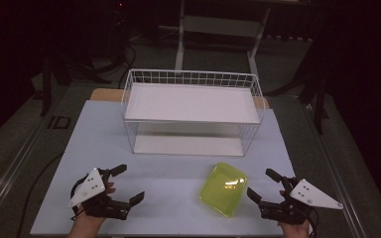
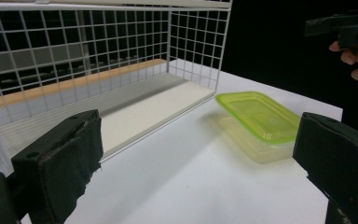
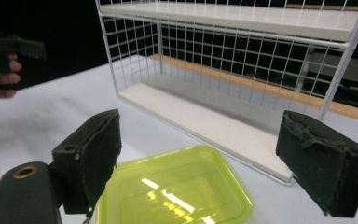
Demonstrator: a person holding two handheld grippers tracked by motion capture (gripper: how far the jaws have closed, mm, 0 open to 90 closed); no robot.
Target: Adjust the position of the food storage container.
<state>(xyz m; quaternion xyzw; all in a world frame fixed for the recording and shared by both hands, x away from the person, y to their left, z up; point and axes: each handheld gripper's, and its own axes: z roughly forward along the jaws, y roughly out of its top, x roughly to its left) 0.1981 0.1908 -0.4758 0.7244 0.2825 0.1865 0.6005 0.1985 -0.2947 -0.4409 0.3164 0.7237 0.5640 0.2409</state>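
So there's a translucent yellow-green plastic container with a lid sitting flat near the front edge of the white worktop, over toward the right corner. Behind it, along the back edge, stands a white wire two-tier rack with flat white shelves. The left gripper hovers by the front left corner, jaws spread wide, gripping nothing. The right gripper sits just beside the container, jaws also wide apart and empty.
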